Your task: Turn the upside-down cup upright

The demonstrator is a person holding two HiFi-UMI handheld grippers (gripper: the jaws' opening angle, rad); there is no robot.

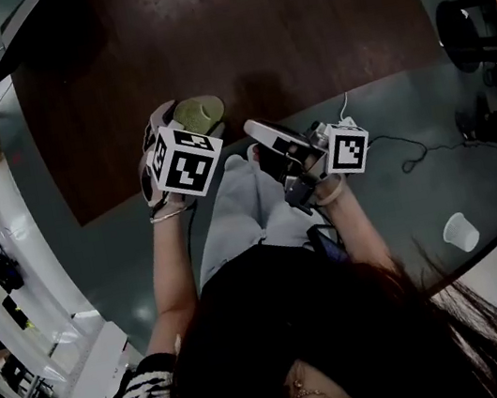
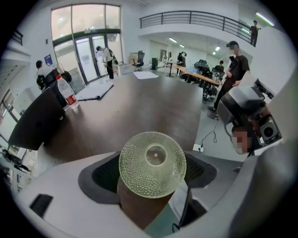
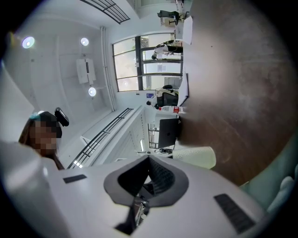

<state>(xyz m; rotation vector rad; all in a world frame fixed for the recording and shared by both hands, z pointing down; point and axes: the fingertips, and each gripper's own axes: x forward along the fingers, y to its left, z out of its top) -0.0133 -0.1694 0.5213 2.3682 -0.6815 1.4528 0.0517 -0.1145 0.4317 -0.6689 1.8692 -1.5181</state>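
Observation:
A pale green, bumpy cup (image 1: 199,112) stands upside down near the front edge of the brown table (image 1: 229,35). My left gripper (image 1: 181,127) points steeply down over it. In the left gripper view the cup's base (image 2: 152,163) faces the camera, and the cup sits between the wide-open jaws with the pads clear of its sides. My right gripper (image 1: 258,132) hangs to the right of the cup, off the table edge, shut with nothing in it. The right gripper view shows its closed jaws (image 3: 150,163) and, beyond them, the cup (image 3: 195,157).
A white paper cup (image 1: 461,231) and a cable (image 1: 412,151) lie on the floor at the right, near a black stool (image 1: 466,29). A dark laptop (image 2: 35,122) and a water bottle (image 2: 66,91) stand at the table's far left. People stand farther off in the room.

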